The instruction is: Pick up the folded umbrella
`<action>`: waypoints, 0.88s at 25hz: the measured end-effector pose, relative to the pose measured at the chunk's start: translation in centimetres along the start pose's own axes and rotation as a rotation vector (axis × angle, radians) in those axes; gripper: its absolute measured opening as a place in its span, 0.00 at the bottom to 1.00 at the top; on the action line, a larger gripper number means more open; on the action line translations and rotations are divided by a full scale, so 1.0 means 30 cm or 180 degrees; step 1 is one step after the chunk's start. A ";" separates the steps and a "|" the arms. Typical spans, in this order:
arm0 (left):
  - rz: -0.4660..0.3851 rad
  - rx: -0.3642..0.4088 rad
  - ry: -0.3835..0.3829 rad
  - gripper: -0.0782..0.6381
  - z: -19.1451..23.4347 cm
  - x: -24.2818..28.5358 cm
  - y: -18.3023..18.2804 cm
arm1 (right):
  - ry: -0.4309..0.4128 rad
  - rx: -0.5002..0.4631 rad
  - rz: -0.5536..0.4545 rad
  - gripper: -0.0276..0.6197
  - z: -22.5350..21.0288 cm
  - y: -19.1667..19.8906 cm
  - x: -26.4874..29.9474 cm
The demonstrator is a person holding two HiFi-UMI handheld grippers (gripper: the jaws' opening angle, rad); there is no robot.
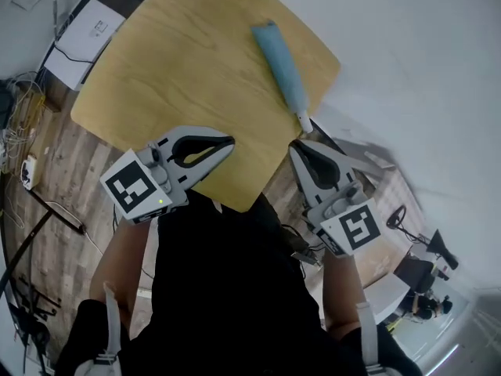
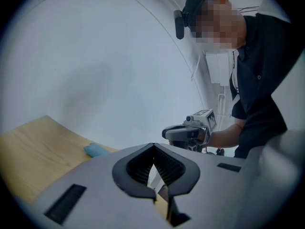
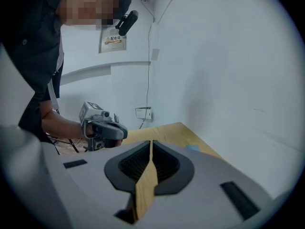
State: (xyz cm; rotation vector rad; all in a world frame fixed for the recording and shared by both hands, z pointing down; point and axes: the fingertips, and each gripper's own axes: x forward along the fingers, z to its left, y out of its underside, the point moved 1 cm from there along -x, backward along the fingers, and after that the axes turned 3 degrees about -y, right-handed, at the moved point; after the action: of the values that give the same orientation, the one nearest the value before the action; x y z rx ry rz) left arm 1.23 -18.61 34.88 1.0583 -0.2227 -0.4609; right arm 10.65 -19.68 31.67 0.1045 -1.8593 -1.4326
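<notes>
A light-blue folded umbrella (image 1: 282, 63) lies on the round wooden table (image 1: 180, 61) near its far right edge, its pale handle end (image 1: 302, 121) pointing toward me. My left gripper (image 1: 229, 142) hovers over the table's near edge, shut and empty. My right gripper (image 1: 296, 147) is just off the table's right edge, a short way from the umbrella's handle, also shut with nothing in it. In the left gripper view the jaws (image 2: 153, 147) meet, with the umbrella (image 2: 96, 150) lying far ahead to the left. In the right gripper view the jaws (image 3: 151, 142) are closed, and a corner of the umbrella (image 3: 192, 148) peeks over them.
A white box-like device (image 1: 86, 36) sits on the wooden floor beyond the table's left side, with tangled cables (image 1: 19, 108) at the far left. A white wall (image 1: 423, 61) runs close along the table's right side. The person's dark torso (image 1: 227, 288) fills the lower middle.
</notes>
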 end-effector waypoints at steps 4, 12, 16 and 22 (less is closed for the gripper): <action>0.0005 0.0049 -0.0325 0.13 0.073 0.018 0.029 | -0.0106 -0.0125 0.0025 0.08 -0.136 0.030 0.010; -0.0019 -0.0096 -0.0928 0.13 0.053 0.204 0.203 | -0.0624 -0.0081 0.0164 0.31 -0.451 0.210 0.101; 0.0056 -0.0189 -0.1031 0.13 0.061 0.240 0.273 | -0.0754 -0.0075 0.0319 0.42 -0.504 0.279 0.208; 0.0088 -0.0066 -0.1303 0.13 0.112 0.303 0.337 | -0.0711 0.0184 0.0736 0.52 -0.619 0.387 0.338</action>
State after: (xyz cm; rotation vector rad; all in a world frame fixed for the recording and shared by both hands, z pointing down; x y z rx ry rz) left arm 10.53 -21.36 44.97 0.9316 -0.5930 -0.6515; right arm 19.23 -35.13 48.12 -0.2445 -2.0187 -1.2723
